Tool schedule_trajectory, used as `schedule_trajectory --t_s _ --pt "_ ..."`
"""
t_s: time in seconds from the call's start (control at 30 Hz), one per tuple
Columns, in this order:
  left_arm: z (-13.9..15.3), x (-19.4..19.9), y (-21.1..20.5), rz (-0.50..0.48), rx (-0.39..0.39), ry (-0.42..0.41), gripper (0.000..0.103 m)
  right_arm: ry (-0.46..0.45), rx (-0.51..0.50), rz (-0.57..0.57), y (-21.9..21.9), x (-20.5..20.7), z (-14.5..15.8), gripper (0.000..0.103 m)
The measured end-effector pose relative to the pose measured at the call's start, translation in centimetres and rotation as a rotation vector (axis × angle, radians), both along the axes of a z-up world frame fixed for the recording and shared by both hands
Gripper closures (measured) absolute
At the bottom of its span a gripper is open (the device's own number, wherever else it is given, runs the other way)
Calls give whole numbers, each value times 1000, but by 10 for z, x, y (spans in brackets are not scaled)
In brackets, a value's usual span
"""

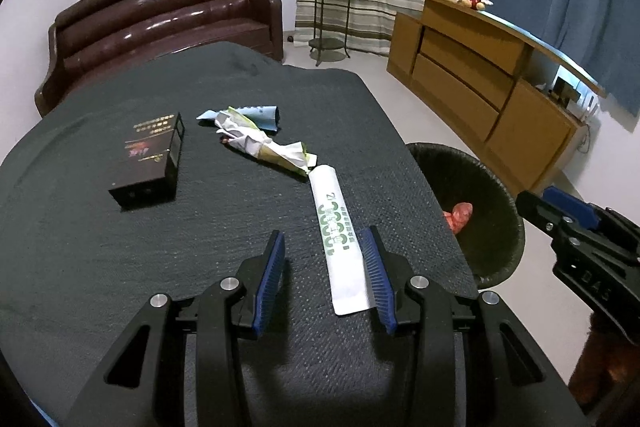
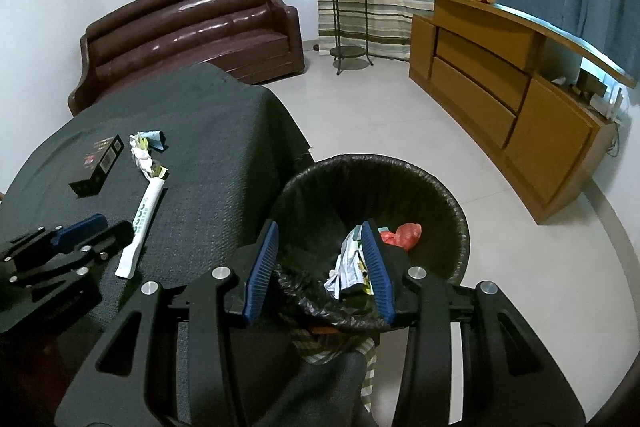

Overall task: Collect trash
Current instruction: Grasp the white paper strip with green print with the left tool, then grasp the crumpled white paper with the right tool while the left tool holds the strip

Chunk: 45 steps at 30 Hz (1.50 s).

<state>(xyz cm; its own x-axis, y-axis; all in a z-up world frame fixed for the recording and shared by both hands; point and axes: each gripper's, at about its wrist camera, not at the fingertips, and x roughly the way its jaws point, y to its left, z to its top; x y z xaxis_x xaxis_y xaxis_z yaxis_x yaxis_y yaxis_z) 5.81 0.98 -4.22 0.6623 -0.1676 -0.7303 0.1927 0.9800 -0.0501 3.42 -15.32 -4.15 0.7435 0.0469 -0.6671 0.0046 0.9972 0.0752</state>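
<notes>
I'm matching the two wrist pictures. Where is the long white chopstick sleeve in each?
Left wrist: white sleeve lies centre, between the open left gripper fingers.
Right wrist: sleeve lies lower left, on the table.
Shared landmark: black box, left of the sleeve.

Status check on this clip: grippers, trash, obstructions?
Left gripper open over white wrapper on table. Right gripper open above bin. Crumpled paper, black box remain. Nothing blocking.

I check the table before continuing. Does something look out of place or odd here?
Yes: loose trash lies on the dark table: a long white sachet and crumpled wrappers. The bin already holds red and white scraps.
</notes>
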Motion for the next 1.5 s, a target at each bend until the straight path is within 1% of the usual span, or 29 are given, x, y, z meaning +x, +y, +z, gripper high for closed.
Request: schedule_trajectory --t_s 0.13,0.4,0.5,0.53,0.57,0.8,0.93,1.03,1.2,1.5 --pt "-7 7 -1 -2 -1 30 62 11 10 -1 -2 3 -2 61" --pt "-7 10 -2 -23 -11 36 64 21 19 0 -3 4 -6 61" --pt "-8 8 -3 -37 -15 34 74 22 19 0 -2 4 -6 61" --pt "-8 7 -4 -41 -10 36 80 22 19 0 -2 4 -6 61" --pt "-9 6 -4 -44 -9 35 82 22 18 0 -2 4 -6 61" --pt "-7 1 -2 -62 -42 34 83 18 17 2 -1 3 -6 61" --pt "2 -10 3 -70 -42 3 84 8 17 11 3 3 -3 61" --pt "12 -17 14 -54 -53 -25 84 4 15 25 8 3 -2 61" --pt "25 -21 41 10 -75 -56 84 1 12 58 23 6 1 61" --pt "31 -16 86 129 -77 -80 84 -11 26 152 64 25 10 60"
